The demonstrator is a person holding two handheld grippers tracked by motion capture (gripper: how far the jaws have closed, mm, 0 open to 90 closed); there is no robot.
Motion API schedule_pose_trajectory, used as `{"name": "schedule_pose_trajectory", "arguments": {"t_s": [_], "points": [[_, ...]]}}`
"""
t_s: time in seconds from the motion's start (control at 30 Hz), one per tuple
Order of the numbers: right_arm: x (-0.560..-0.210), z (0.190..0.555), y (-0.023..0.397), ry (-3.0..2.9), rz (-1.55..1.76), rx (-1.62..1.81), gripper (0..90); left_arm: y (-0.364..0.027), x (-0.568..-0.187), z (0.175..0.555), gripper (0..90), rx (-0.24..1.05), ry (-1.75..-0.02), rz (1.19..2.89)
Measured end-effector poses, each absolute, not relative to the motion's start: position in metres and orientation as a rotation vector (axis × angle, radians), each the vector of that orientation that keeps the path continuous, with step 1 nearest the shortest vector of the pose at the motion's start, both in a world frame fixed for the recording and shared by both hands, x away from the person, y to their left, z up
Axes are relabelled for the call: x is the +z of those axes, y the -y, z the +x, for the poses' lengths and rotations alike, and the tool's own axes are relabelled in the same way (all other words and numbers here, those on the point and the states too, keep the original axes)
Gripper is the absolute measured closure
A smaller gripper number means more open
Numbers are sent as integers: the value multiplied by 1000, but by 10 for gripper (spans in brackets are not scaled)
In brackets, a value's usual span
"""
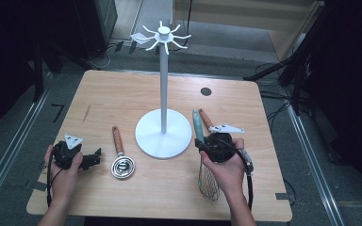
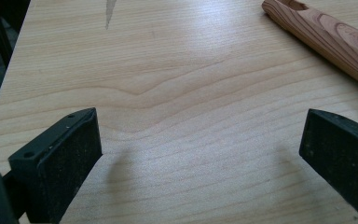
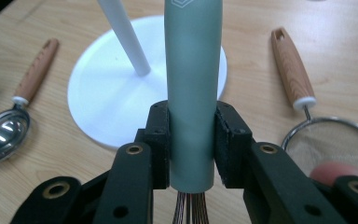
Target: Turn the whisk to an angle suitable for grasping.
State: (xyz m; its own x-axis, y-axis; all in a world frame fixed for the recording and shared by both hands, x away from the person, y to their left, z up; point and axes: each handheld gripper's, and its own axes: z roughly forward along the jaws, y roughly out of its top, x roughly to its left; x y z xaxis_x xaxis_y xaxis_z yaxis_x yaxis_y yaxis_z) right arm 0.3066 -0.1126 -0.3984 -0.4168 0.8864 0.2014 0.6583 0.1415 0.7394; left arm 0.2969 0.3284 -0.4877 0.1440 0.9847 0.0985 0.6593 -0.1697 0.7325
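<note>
The right gripper (image 3: 192, 140) is clamped on the teal handle of a whisk (image 3: 193, 70), both black pads pressed flat against its sides, with the wires (image 1: 209, 181) trailing toward the near edge of the table (image 1: 122, 94). In the high view the whisk sits right of the white stand (image 1: 163, 129), its handle pointing away from the person toward the stand's base. The left gripper (image 1: 82, 157) rests near the left edge of the table with its jaws wide apart and nothing between them; its own view shows bare wood and the end of a wooden handle at the far right.

A small metal scoop (image 1: 122, 165) with a wooden handle lies between the left gripper and the stand base. A strainer (image 3: 326, 140) with a wooden handle lies just right of the whisk.

The step in hand looks like the lift of the whisk for hanging on the stand, whose hooks (image 1: 165, 36) ring the top of the tall pole. The next move probably calls for raising the whisk well above the table, turning it so the handle end meets a hook, and keeping clear of the pole. Whether the handle has a hanging hole cannot be told from these views
</note>
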Motion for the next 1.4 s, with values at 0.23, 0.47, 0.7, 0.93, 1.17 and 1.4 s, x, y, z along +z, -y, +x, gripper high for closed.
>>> {"name": "schedule_pose_trajectory", "arguments": {"t_s": [0.23,0.47,0.7,0.93,1.17,1.4], "points": [[-386,297,109,-2058,1353,1301,715,-328,-488,297,0,795,-1568,1894],[-370,292,108,-1991,1265,1447,715,-329,-487,296,0,806,-1560,1872],[-356,289,102,-1956,1172,1533,714,-333,-484,292,0,832,-1503,1767],[-347,287,98,-1911,1120,1607,714,-339,-483,291,0,876,-1480,1655],[-336,289,92,-1888,1065,1661,714,-345,-482,289,0,878,-1433,1524],[-328,289,86,-1862,990,1697,714,-342,-482,288,0,942,-1434,1490]]}}
